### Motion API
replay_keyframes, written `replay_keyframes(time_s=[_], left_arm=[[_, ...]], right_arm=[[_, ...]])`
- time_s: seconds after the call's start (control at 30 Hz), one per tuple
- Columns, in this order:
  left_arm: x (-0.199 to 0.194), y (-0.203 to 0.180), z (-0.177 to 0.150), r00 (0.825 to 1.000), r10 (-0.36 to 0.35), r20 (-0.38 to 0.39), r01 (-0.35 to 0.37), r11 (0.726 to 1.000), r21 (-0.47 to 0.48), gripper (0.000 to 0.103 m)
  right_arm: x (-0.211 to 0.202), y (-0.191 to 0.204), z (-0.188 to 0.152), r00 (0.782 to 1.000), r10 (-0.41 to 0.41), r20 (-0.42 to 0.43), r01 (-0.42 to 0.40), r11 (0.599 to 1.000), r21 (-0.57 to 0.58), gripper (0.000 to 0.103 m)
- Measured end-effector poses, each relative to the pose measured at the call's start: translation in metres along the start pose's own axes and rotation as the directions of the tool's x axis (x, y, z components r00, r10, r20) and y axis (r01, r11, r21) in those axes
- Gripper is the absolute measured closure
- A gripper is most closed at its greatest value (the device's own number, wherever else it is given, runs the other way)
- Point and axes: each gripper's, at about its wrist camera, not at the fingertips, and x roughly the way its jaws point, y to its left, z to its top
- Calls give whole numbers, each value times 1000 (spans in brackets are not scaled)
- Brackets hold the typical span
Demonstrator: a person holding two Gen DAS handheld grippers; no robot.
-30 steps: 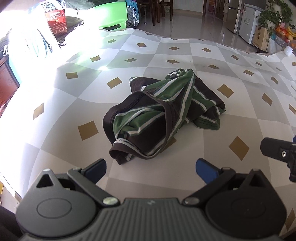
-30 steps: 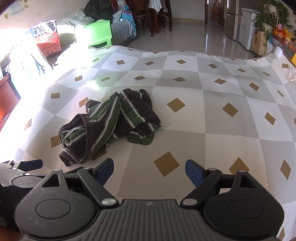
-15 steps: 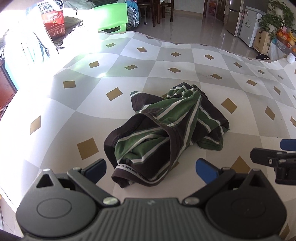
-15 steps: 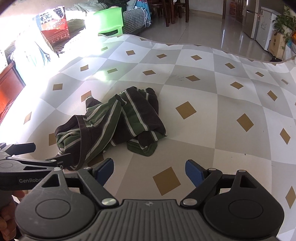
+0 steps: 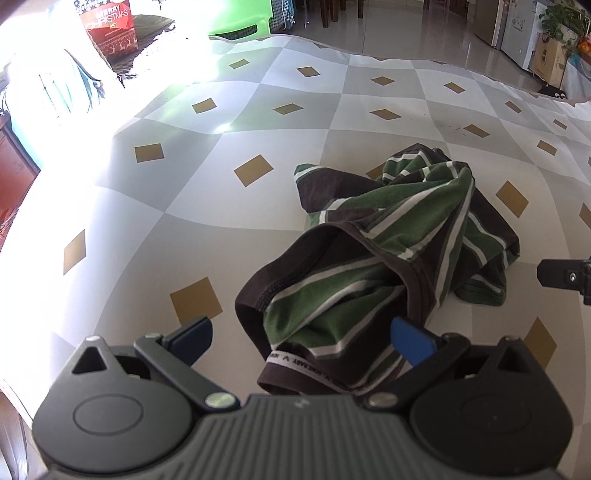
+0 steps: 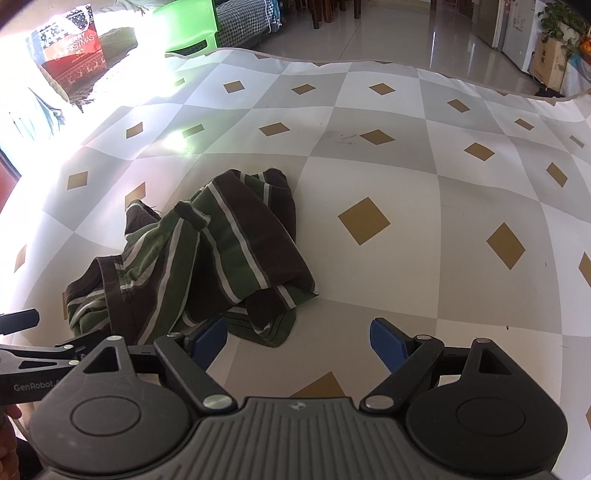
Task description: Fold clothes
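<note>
A crumpled pair of brown and green striped shorts point(image 5: 388, 254) lies on a checked grey and white cloth point(image 5: 221, 206) with gold diamonds. My left gripper point(image 5: 301, 338) is open, its blue pads point(image 5: 410, 338) wide apart, and the brown waistband with white lettering sits between them without being pinched. In the right wrist view the shorts point(image 6: 207, 254) lie at the left. My right gripper point(image 6: 299, 341) is open just in front of the green hem, its left pad close beside the fabric. The left gripper point(image 6: 33, 354) shows at the left edge there.
A red Christmas bag point(image 6: 70, 55) and a green plastic stool point(image 6: 192, 26) stand beyond the cloth's far left edge. A fridge and a cardboard box point(image 5: 546, 59) sit at the far right on a glossy tiled floor. The cloth's far edge point(image 6: 406, 66) is wavy.
Both grippers have come forward and lower toward the shorts. The waistband now lies between the left pads, and the green hem is near the right gripper's left pad. The shorts have not moved.
</note>
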Motion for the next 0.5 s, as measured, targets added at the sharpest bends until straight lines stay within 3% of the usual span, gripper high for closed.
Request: replay_keyframes(time_s=[0.2,0.4,0.5], left_arm=[[19,-4,1,1000,-4,-24,4,1000,15,0],[34,-2,4,999,-35,-40,34,999,-41,0],[40,-8,3,999,-22,-38,22,1000,-6,0]], right_arm=[[18,5,12,1000,3,1,-3,1000,-25,18],[30,5,18,999,52,-5,-52,999,5,18],[36,10,22,998,58,-4,-58,998,-3,18]])
